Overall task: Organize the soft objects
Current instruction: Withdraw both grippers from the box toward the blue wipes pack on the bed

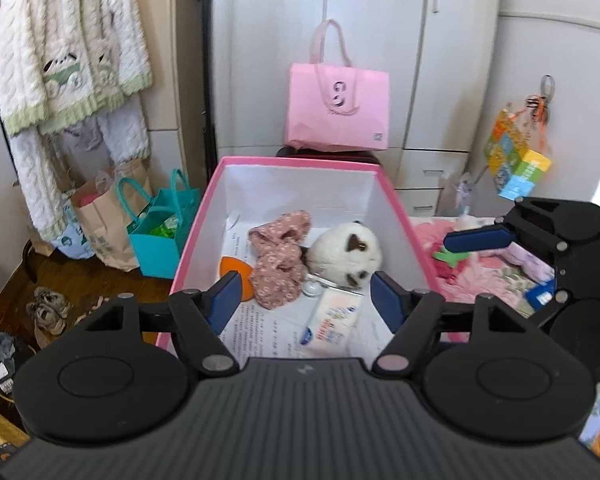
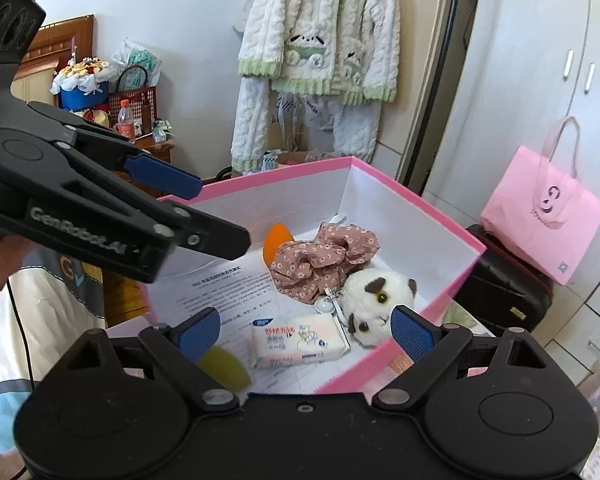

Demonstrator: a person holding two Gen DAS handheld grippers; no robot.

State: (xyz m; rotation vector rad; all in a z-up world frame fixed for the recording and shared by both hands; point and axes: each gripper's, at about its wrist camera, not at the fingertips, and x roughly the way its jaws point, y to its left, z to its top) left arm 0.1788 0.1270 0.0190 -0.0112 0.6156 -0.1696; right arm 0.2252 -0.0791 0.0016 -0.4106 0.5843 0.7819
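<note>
- Nearest in the right wrist view, the right gripper (image 2: 306,330) hangs over the near rim of the pink box (image 2: 416,344), jaws spread wide with nothing between the blue pads.
- A yellow-green soft ball (image 2: 224,366) sits blurred right beside its left pad (image 2: 198,334); I cannot tell whether they touch.
- Just past the fingertips, inside the box, lies a tissue pack (image 2: 300,340) with red and blue print, too small to read.
- It rests on printed paper sheets (image 2: 228,294) lining the box floor; the text there is illegible.
- Coming in from the left of that view, the left gripper (image 2: 204,216) reaches over the box, "GenRobot.AI" in white lettering on its black frame.
- From its own camera, the left gripper (image 1: 304,298) has its jaws wide apart above the box, empty.
- Below it, the white plush toy (image 1: 344,256) with brown patches lies in the box against the right wall, a small round keychain (image 1: 312,288) at its side.
- Touching the plush on the left is the pink floral scrunchie (image 1: 280,260), bunched up in the middle of the box.
- Next to the scrunchie, an orange soft ball (image 1: 234,268) peeks out.
- Farther back, a pink tote bag (image 1: 338,110) stands against the white wardrobe (image 1: 380,20), its front logo unreadable.
</note>
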